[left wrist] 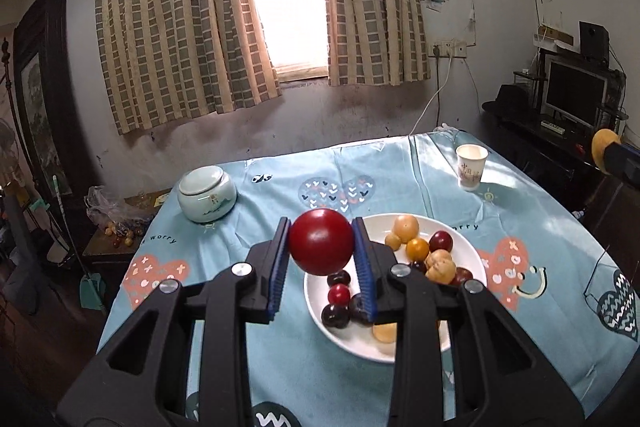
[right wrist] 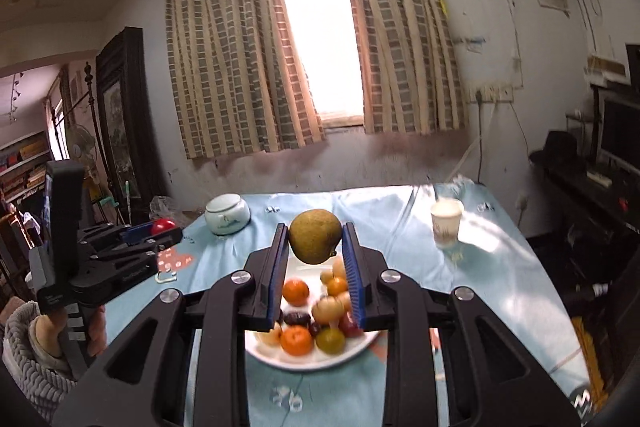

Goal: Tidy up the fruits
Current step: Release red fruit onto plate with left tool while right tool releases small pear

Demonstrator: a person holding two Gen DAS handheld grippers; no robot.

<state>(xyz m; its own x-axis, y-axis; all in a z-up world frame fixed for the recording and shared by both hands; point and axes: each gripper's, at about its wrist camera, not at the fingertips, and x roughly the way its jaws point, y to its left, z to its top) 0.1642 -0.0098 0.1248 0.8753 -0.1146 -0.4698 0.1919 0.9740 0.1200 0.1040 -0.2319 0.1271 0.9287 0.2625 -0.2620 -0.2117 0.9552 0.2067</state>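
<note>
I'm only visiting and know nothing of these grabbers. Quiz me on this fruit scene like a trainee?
1. True or false: the left gripper is shut on a round dark-red fruit.
2. The right gripper holds which? A an orange mandarin; B a brownish-green pear; C a paper cup.
3. Fill in: the other fruits lie on a white round ___.

Key: 1 true; 2 B; 3 plate.

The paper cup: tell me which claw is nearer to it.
Right. The right claw, shut on a brown pear, hangs left of the paper cup; the left claw, holding a red fruit, is much farther left.
</note>
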